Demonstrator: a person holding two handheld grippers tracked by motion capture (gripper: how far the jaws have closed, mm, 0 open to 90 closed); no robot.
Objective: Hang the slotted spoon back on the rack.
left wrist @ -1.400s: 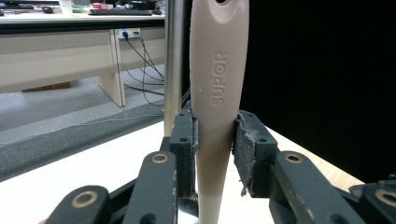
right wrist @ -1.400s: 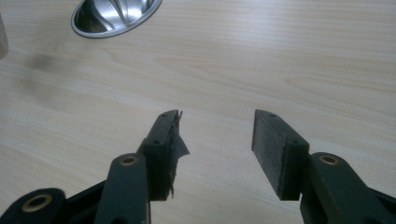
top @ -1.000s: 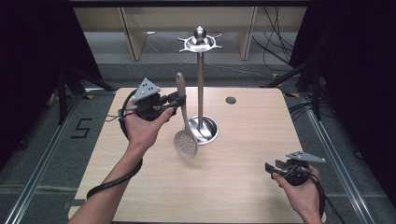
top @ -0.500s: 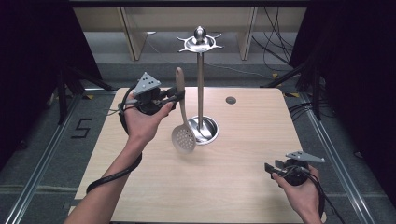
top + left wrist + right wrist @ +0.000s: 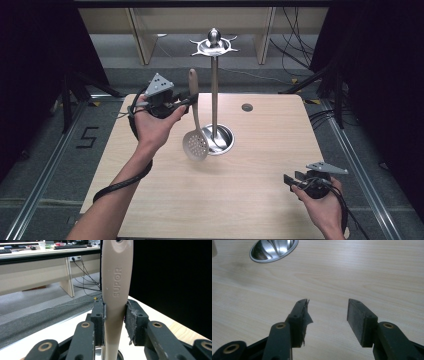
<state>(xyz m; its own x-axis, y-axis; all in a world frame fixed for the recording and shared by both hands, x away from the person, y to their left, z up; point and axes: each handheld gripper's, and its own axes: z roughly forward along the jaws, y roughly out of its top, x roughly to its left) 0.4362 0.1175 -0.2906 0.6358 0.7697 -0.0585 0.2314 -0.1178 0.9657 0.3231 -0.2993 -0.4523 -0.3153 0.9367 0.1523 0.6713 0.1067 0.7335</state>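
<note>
My left gripper (image 5: 186, 101) is shut on the beige handle of a slotted spoon (image 5: 194, 120) and holds it upright in the air, its perforated metal head hanging just left of the steel utensil stand (image 5: 215, 90). In the left gripper view the handle (image 5: 113, 290), marked SUPOR, stands clamped between the two pads (image 5: 133, 320). The stand's pole rises from a round base (image 5: 222, 140) to a hooked crown at the top. My right gripper (image 5: 291, 181) rests low at the table's front right, open and empty (image 5: 327, 308).
The light wooden table (image 5: 250, 200) has a small dark round hole (image 5: 247, 107) near its far edge. The stand's shiny base (image 5: 273, 250) lies ahead of the right gripper. Desks and cables stand on the floor beyond the table.
My left gripper has lifted the spoon higher and a little away from me, bringing its head off the table beside the stand. The right gripper has stayed put.
</note>
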